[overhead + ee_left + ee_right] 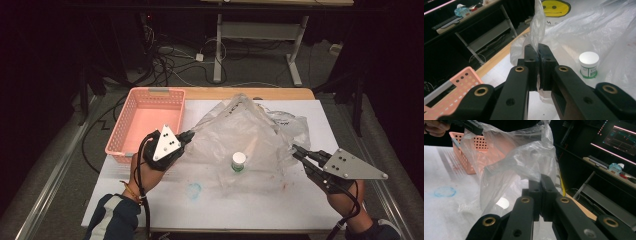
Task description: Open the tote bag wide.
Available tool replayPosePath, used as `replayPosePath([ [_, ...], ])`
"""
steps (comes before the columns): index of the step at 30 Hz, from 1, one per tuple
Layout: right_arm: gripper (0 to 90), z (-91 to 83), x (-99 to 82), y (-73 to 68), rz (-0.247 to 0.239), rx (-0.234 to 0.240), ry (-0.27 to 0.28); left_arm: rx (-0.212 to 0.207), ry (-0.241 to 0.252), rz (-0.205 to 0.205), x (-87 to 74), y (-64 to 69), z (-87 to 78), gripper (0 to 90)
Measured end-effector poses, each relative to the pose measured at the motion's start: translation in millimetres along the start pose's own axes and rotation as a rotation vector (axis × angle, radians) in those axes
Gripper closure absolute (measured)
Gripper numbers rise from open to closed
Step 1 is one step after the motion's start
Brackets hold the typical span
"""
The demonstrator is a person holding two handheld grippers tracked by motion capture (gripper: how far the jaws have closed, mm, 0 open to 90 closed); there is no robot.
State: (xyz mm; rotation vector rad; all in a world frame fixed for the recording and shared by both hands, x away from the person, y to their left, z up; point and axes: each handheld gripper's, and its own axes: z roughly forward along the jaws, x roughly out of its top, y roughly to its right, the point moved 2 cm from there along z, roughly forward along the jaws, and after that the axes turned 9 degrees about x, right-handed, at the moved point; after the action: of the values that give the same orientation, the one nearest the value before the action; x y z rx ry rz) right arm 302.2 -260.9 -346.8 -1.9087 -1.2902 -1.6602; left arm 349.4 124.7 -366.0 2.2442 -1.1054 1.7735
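Note:
A clear plastic bag is stretched above the white table sheet between both grippers. My left gripper is shut on the bag's left edge; in the left gripper view the film rises from between the closed jaws. My right gripper is shut on the bag's right edge, and the right gripper view shows the film bunched at its closed jaws. A small white-lidded jar with a green label stands upright under or inside the bag.
A pink perforated basket sits at the table's left, close to my left gripper. A blue smudge marks the white sheet near the front. Cables and a desk frame lie on the floor beyond the table.

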Motion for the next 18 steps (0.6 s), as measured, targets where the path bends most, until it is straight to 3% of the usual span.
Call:
replayPosePath([
  [4,90.0,2.8,-0.9,4.0,0.004,-0.013,-0.003,0.007,0.003,-0.006,1.9,-0.8,4.9,84.4],
  [8,90.0,7.9,-0.6,9.0,0.015,-0.035,-0.001,0.013,0.019,-0.044,4.9,-5.0,12.6,84.4],
  [18,90.0,27.4,4.7,27.9,0.029,-0.105,0.02,0.014,0.074,-0.086,27.6,-10.6,34.5,84.4],
])
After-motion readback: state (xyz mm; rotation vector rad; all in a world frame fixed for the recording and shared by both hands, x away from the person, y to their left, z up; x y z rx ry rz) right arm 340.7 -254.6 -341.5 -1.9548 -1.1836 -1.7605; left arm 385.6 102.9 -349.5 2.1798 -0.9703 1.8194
